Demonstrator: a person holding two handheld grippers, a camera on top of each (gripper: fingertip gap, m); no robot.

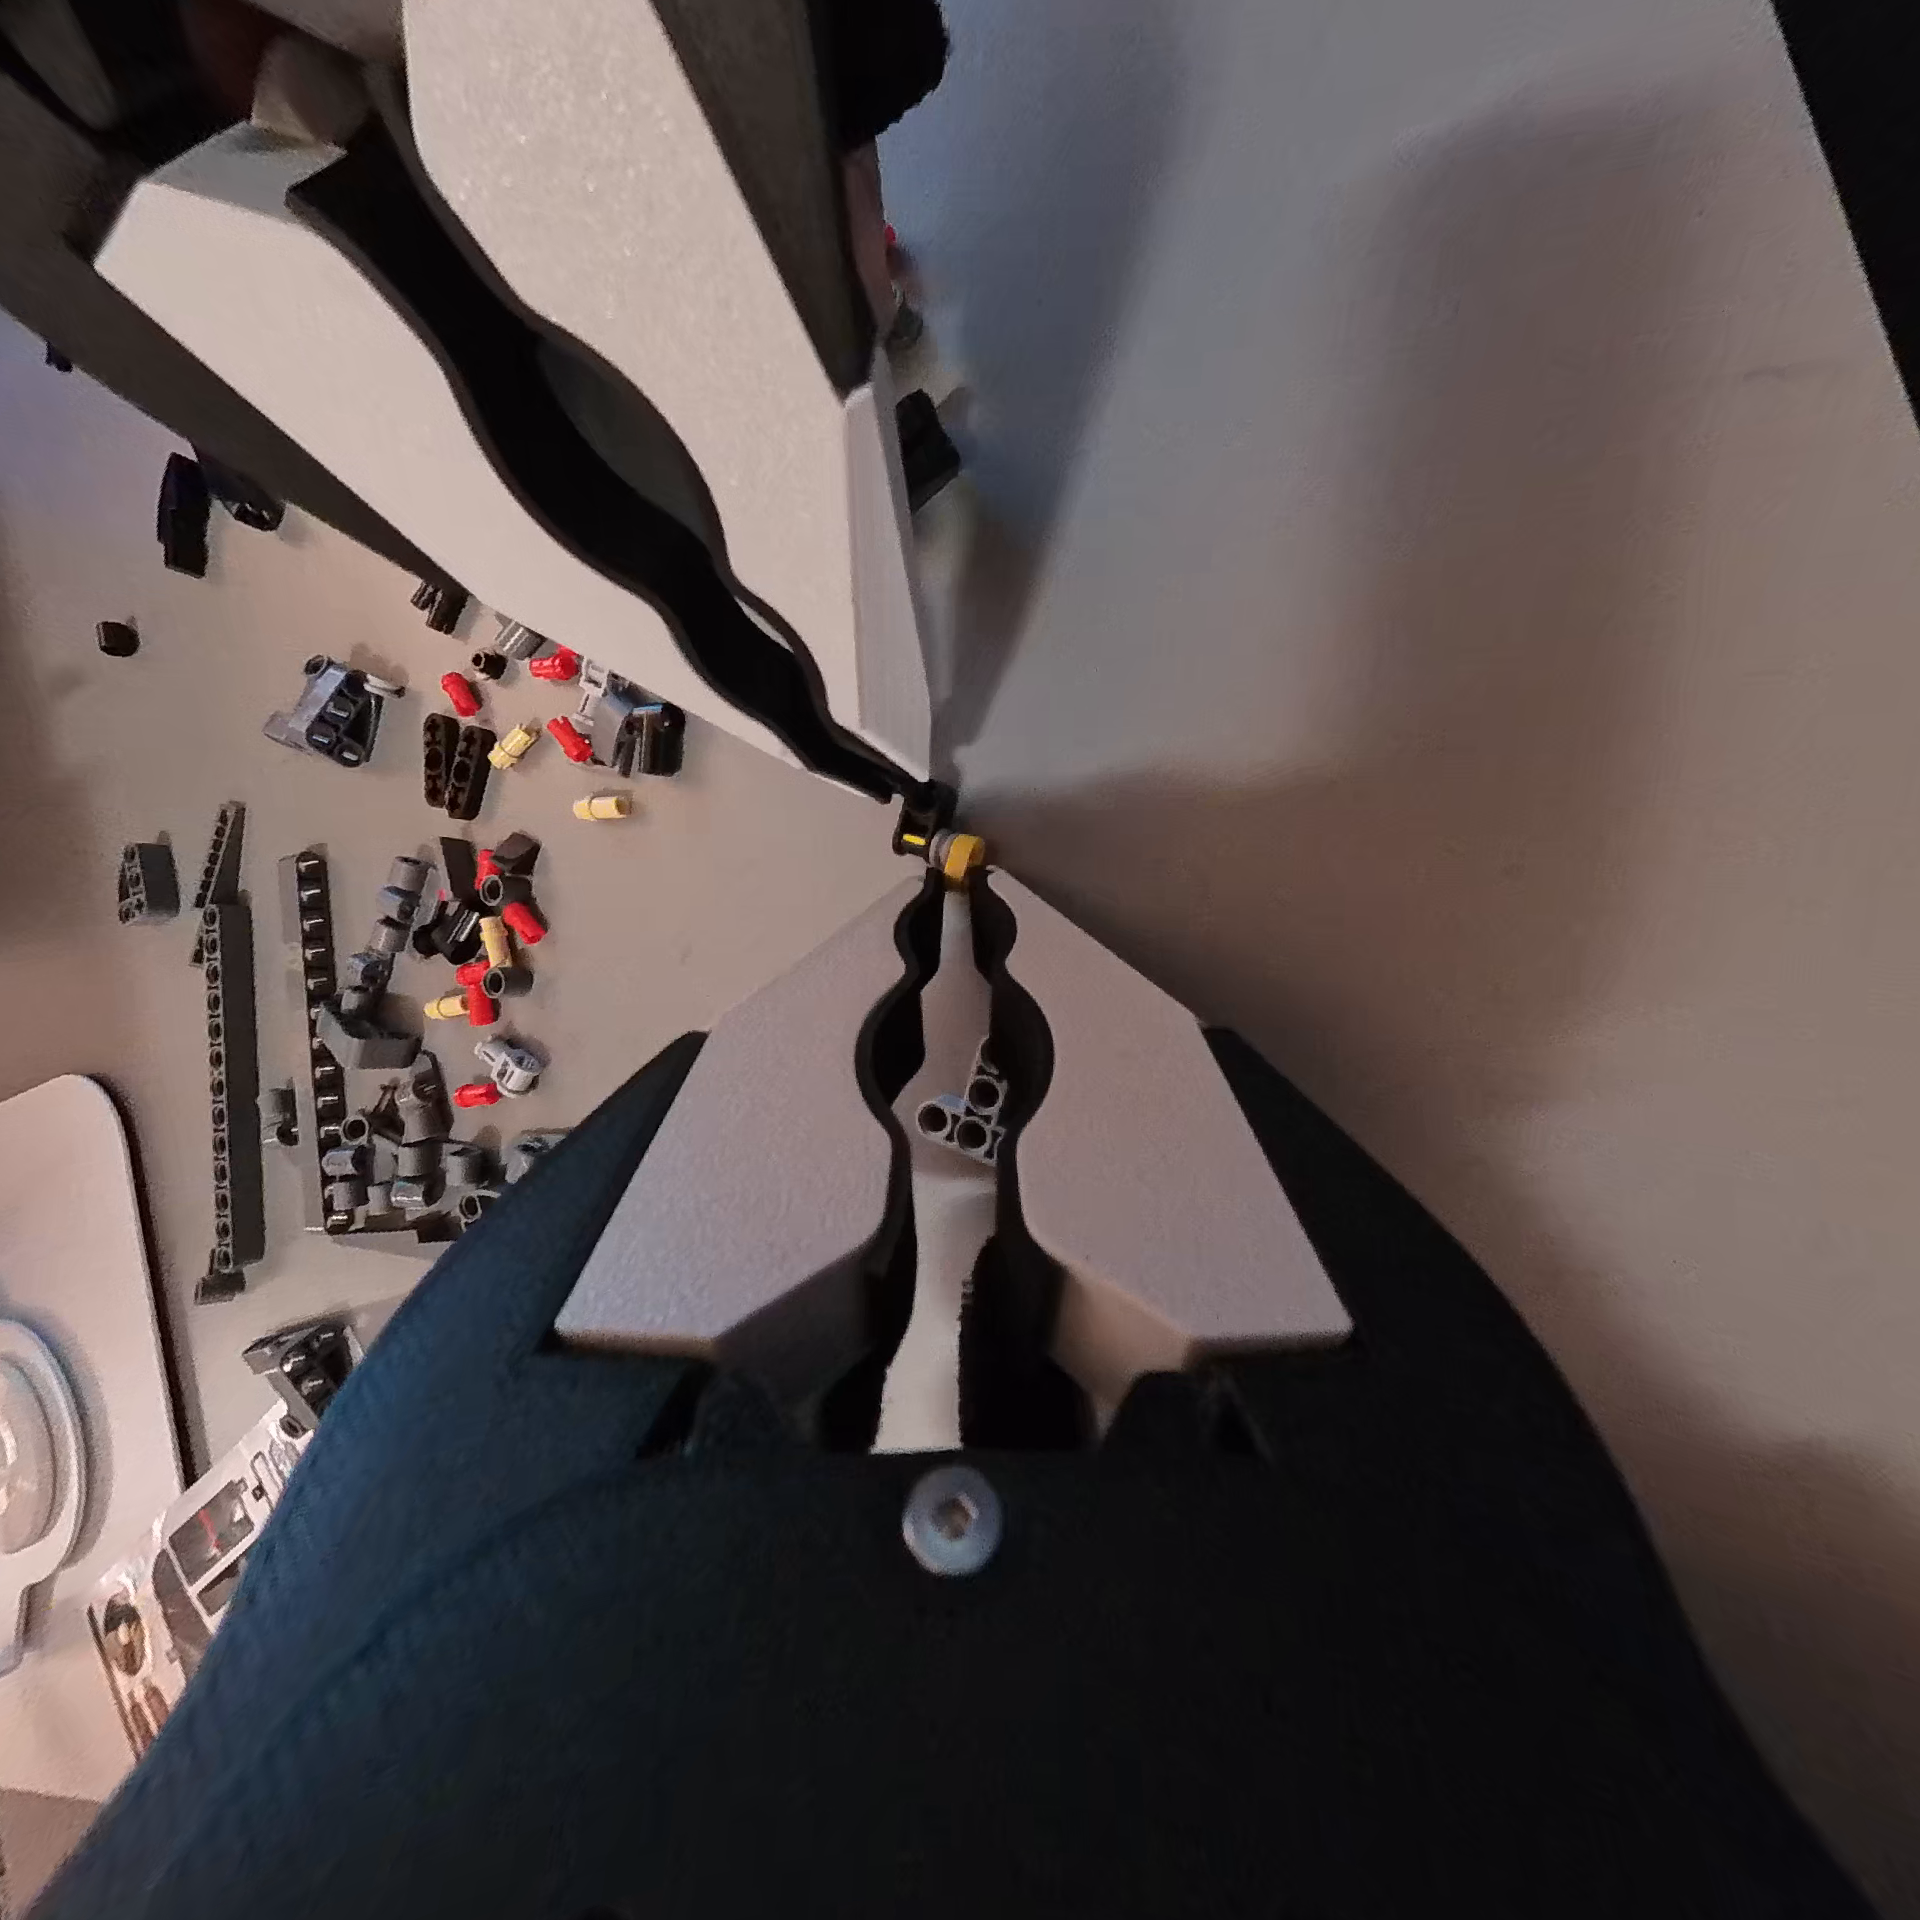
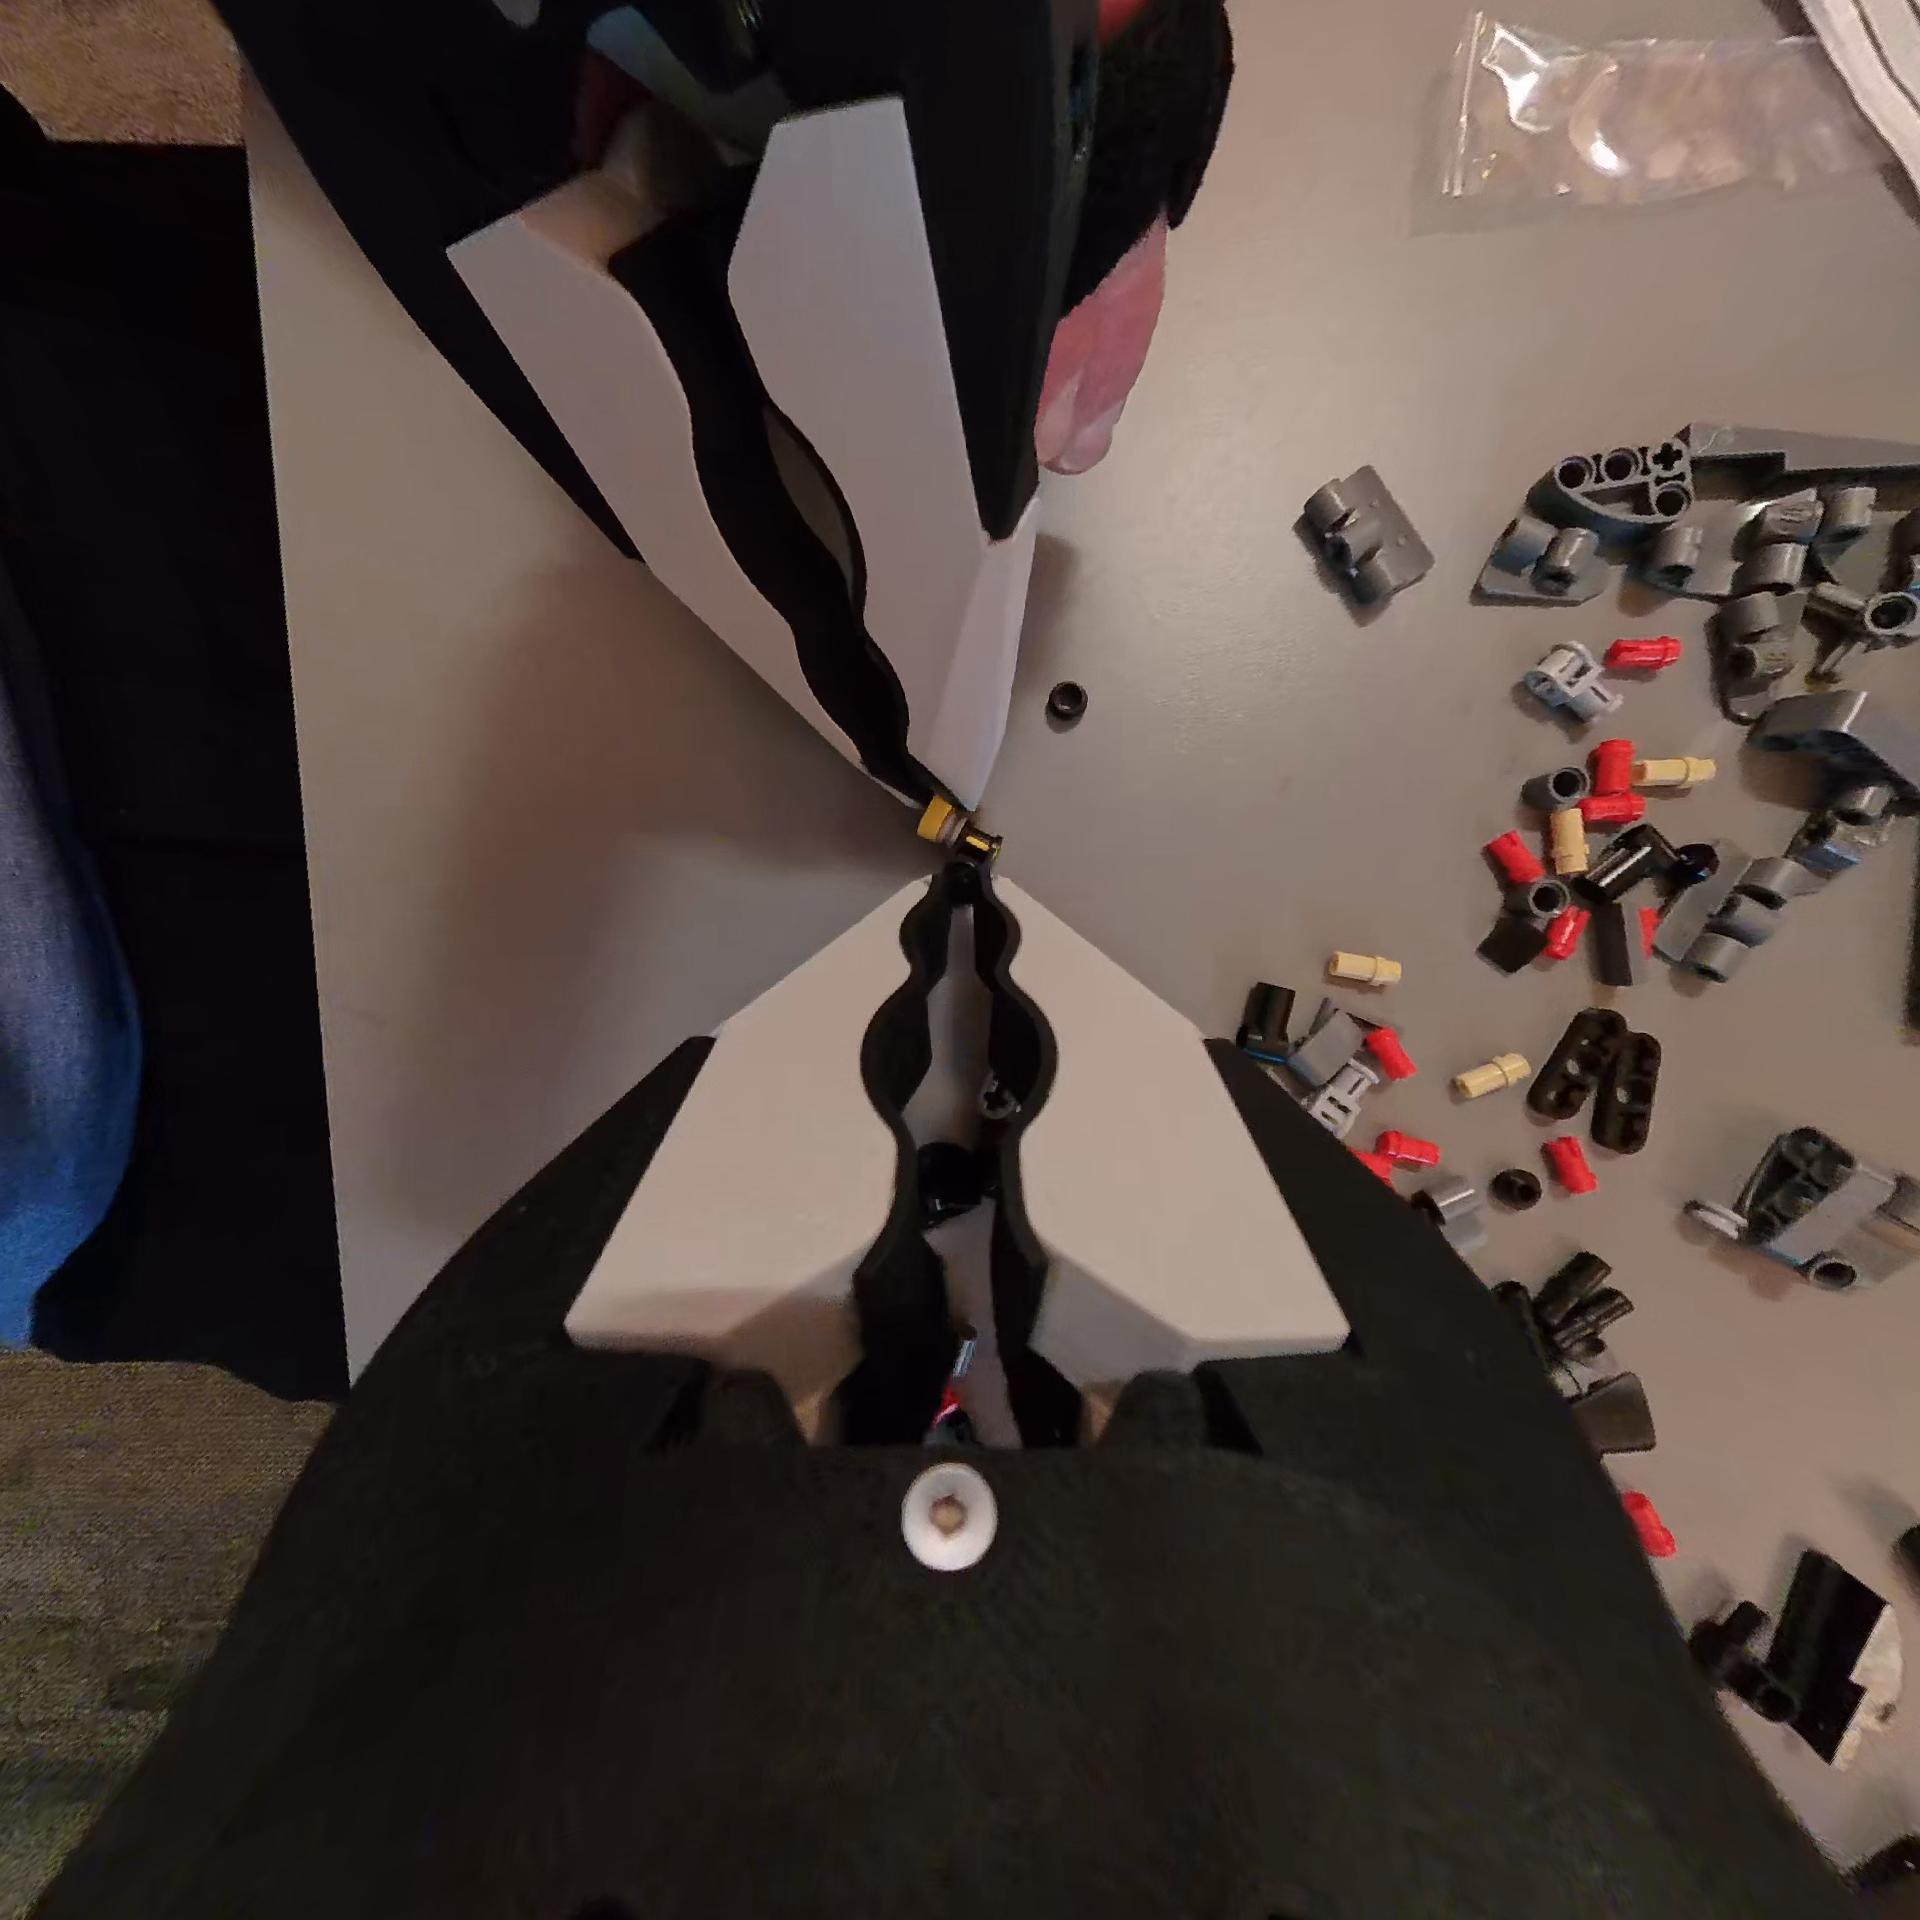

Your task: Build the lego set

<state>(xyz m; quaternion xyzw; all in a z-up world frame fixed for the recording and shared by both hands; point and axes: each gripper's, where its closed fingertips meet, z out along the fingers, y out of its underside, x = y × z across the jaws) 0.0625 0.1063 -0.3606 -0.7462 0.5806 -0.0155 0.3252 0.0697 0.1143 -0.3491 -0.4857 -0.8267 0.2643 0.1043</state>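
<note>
My left gripper is shut on a small yellow-and-grey Technic piece at its tips. My right gripper is shut on a small black connector. The two pieces meet end to end above the grey table. In the left wrist view the right gripper comes in from the upper left with the black connector. In the right wrist view the left gripper comes down from above with the yellow-and-grey piece. Both grippers meet tip to tip.
Loose grey, black, red and tan Technic parts lie scattered on the table. A grey angled beam lies under my left gripper. A clear plastic bag lies far right. An instruction booklet lies low left. The table edge runs along the left. Both grippers' tips are close together, under 4 cm apart.
</note>
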